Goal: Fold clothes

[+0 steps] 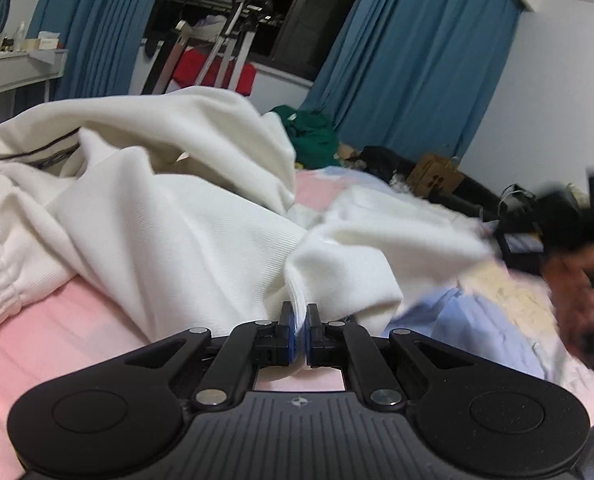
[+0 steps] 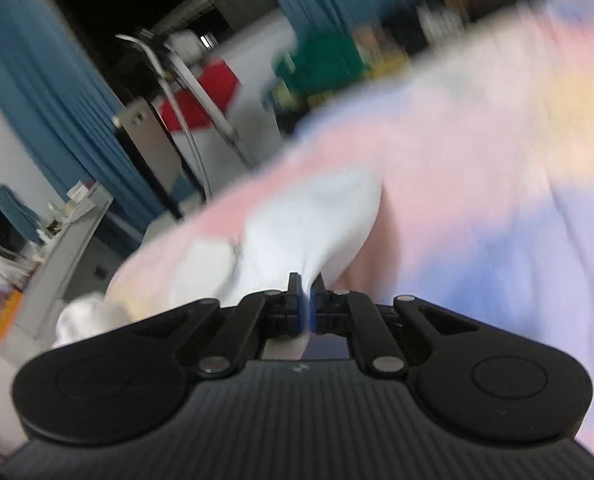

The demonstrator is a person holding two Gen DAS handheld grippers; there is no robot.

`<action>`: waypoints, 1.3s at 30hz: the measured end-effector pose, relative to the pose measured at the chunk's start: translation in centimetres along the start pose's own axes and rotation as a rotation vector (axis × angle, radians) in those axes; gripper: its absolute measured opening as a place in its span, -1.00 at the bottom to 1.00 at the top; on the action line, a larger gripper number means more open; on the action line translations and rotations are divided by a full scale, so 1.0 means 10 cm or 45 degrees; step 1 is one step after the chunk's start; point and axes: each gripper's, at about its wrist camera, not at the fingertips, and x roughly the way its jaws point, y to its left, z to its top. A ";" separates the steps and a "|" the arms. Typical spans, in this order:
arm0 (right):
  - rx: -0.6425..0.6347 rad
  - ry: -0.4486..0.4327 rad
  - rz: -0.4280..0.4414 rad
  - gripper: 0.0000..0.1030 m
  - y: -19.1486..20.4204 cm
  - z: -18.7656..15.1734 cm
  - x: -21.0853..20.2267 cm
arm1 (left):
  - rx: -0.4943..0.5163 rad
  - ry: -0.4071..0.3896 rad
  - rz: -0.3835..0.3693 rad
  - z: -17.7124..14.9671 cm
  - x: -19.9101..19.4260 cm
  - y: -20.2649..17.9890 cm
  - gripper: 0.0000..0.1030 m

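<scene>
The bulky white garment [image 1: 169, 208] is matt knitted cloth with a fine ribbed weave and a gathered elastic cuff, lying on a smooth pastel pink, blue and yellow cotton bedsheet [image 1: 69, 332]. Each tool [image 1: 302, 320] [image 2: 307, 300] is matt black plastic with a ridged body, shiny metal rivets and blue rubbery finger pads [image 1: 295, 330].

No words or numbers can be read anywhere. The only sign is a small round cross mark on the ribbed black plastic body of the left gripper [image 1: 302, 322], just behind its fingers. The same spot on the right gripper [image 2: 307, 300] is too blurry to tell.
</scene>
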 end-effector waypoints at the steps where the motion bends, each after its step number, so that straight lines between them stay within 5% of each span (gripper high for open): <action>1: 0.055 0.071 0.020 -0.88 -0.15 -0.06 -0.01 | -0.008 0.005 0.018 0.00 0.01 -0.02 -0.90; 6: 0.116 0.271 0.139 -0.82 -0.41 -0.25 -0.03 | -0.061 0.013 0.081 0.07 -0.04 0.07 -0.90; 10: 0.191 0.249 0.144 -0.69 -0.58 -0.24 -0.10 | -0.075 0.036 0.121 0.12 -0.08 0.09 -0.90; 12: 0.302 0.226 0.122 -0.43 -0.70 -0.11 -0.03 | -0.060 0.038 0.136 0.15 -0.02 0.05 -0.90; 17: 0.446 0.105 0.027 -0.33 -1.02 0.22 0.00 | -0.060 0.044 0.156 0.16 0.02 0.00 -0.90; 24: 0.273 0.033 -0.024 0.05 -1.19 0.72 0.65 | -0.048 0.052 0.180 0.15 0.07 -0.01 -0.90; 34: 0.108 0.102 0.109 0.01 -1.17 0.69 1.20 | -0.057 0.078 0.186 0.16 0.18 0.00 -0.89; 39: 0.088 0.081 0.083 -0.85 -1.13 0.75 1.07 | -0.056 0.081 0.188 0.16 0.19 -0.03 -0.89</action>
